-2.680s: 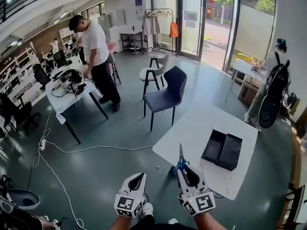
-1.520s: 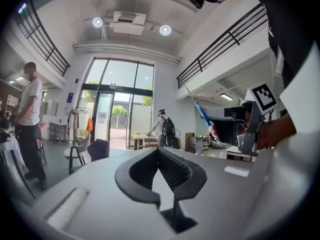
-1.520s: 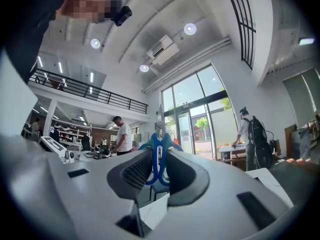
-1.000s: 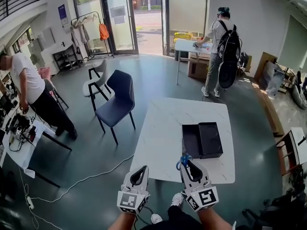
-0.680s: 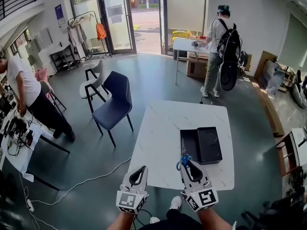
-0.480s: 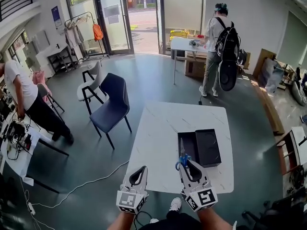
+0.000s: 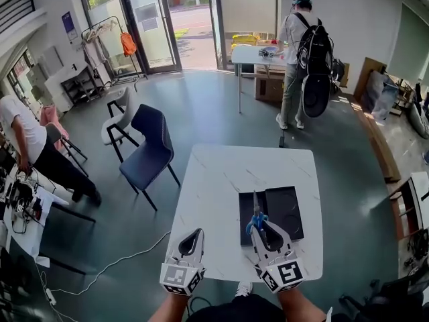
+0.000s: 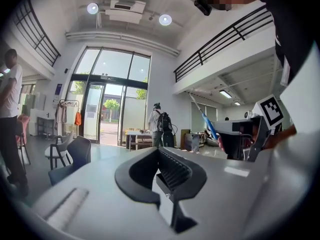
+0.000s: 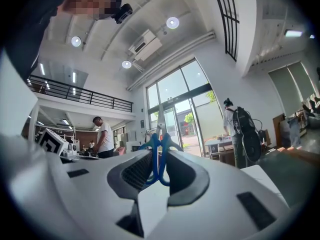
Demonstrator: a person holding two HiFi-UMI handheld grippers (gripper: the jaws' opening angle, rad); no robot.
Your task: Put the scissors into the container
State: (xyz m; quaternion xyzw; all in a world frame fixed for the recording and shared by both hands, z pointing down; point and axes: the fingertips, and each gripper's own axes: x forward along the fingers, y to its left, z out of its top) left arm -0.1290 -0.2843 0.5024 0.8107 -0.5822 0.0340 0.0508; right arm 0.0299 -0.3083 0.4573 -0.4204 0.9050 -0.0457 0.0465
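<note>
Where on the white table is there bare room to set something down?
Bare: the table left of the container, and its whole far half beyond it. Crowded: the near right, where the right claw holds the scissors by the container's near edge.

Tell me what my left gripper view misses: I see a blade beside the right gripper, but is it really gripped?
Observer: Yes. The right gripper view shows the right gripper closed on the blue handles of the scissors, blades pointing away.
Operator: Where is the container?
Observer: The head view shows a black container lying open on the white table, just ahead of that gripper.
Operator: Are the scissors over it?
Observer: In the head view the blade overlaps the container's left half; how high above it, I cannot tell.
</note>
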